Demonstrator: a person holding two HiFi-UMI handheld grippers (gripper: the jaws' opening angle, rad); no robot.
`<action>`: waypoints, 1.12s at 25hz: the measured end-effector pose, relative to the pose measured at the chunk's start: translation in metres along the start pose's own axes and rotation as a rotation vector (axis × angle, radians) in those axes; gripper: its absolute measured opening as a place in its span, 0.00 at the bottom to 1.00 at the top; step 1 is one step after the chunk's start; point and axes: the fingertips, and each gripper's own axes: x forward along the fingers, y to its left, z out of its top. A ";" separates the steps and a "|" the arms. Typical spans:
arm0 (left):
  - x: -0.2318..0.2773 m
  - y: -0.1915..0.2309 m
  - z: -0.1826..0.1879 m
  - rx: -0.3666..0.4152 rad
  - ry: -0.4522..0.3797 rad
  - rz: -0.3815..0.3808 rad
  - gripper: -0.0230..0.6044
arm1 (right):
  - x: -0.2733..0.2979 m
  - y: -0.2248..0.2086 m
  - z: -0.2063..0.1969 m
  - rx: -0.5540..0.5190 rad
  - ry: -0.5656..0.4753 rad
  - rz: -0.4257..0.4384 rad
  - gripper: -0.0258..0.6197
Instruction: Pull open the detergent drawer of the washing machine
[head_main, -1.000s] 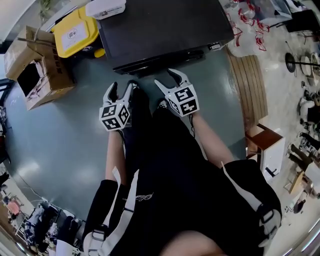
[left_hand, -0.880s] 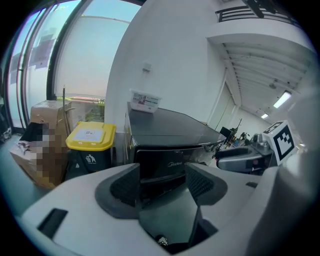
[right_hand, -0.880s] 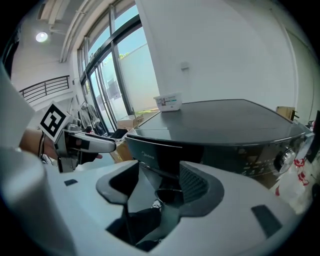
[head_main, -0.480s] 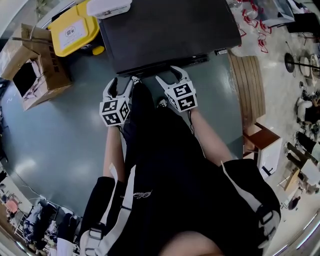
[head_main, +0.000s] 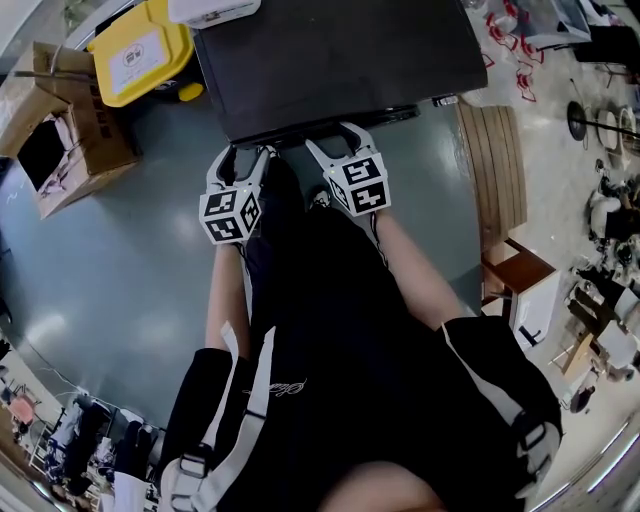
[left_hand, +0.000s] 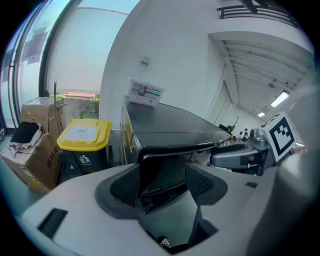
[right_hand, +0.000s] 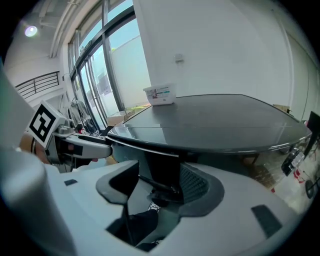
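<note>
The black washing machine (head_main: 330, 55) stands just ahead of me, seen from above. My left gripper (head_main: 240, 158) is open at its front edge, near the left corner. In the left gripper view the machine's dark upper front panel (left_hand: 160, 170) sits between the spread pads of my left gripper (left_hand: 162, 182), apart from both. My right gripper (head_main: 335, 140) is open too, at the middle of the front edge. In the right gripper view my right gripper (right_hand: 157, 182) straddles the dark front under the top lip (right_hand: 200, 142). I cannot make out the drawer itself.
A white container (head_main: 205, 10) rests on the machine's back left corner. A yellow-lidded bin (head_main: 140, 55) and an open cardboard box (head_main: 60, 120) stand to the left. A slatted wooden bench (head_main: 495, 165) lies on the floor at the right. My legs fill the foreground.
Both grippers have moved forward from the floor in front of the machine up to its front edge. Their jaws stay spread.
</note>
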 end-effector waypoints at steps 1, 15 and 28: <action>0.000 -0.001 0.000 -0.003 -0.002 0.002 0.50 | 0.000 0.000 -0.001 0.000 -0.003 -0.006 0.45; 0.005 0.002 0.007 -0.049 -0.016 0.071 0.47 | 0.000 -0.015 0.002 0.012 -0.018 -0.104 0.31; 0.006 0.004 0.004 -0.008 -0.002 0.150 0.44 | 0.003 -0.013 0.001 -0.023 -0.011 -0.112 0.29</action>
